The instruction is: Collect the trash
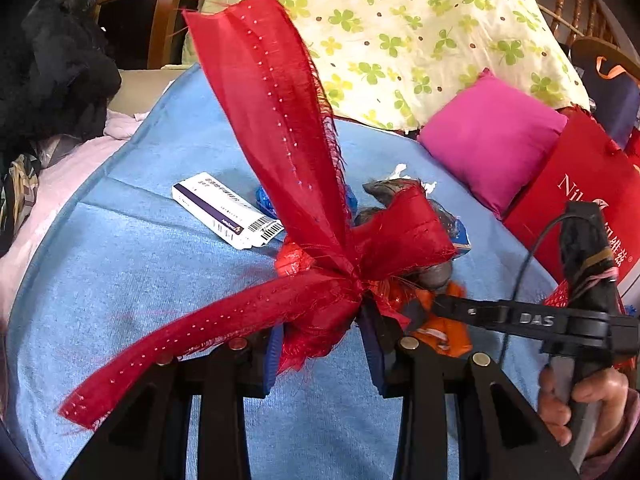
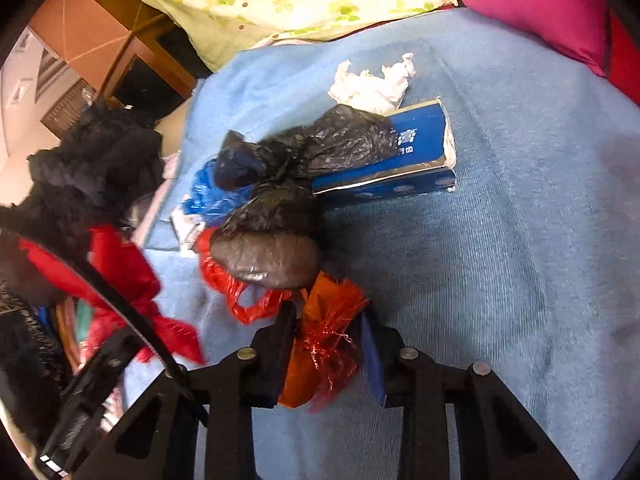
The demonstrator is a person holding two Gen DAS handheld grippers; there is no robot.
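Observation:
My left gripper [image 1: 320,340] is shut on a red fabric ribbon [image 1: 280,120], which stands up and trails left over the blue bedsheet [image 1: 120,260]. My right gripper [image 2: 328,340] is shut on an orange and red plastic wrapper [image 2: 324,332]; it also shows in the left wrist view [image 1: 440,332]. Just ahead lies a pile of trash: a knotted black plastic bag [image 2: 280,200], a red plastic bag [image 2: 240,292], a blue plastic bag [image 2: 212,192], a blue box [image 2: 416,160], a crumpled white tissue [image 2: 368,84] and a white medicine box [image 1: 228,212].
A pink cushion [image 1: 492,136] and a red paper bag [image 1: 580,192] lie at the right. A clover-print quilt [image 1: 400,32] is piled at the back. Dark clothing [image 1: 52,68] sits at the left beside a wooden cabinet [image 1: 140,12].

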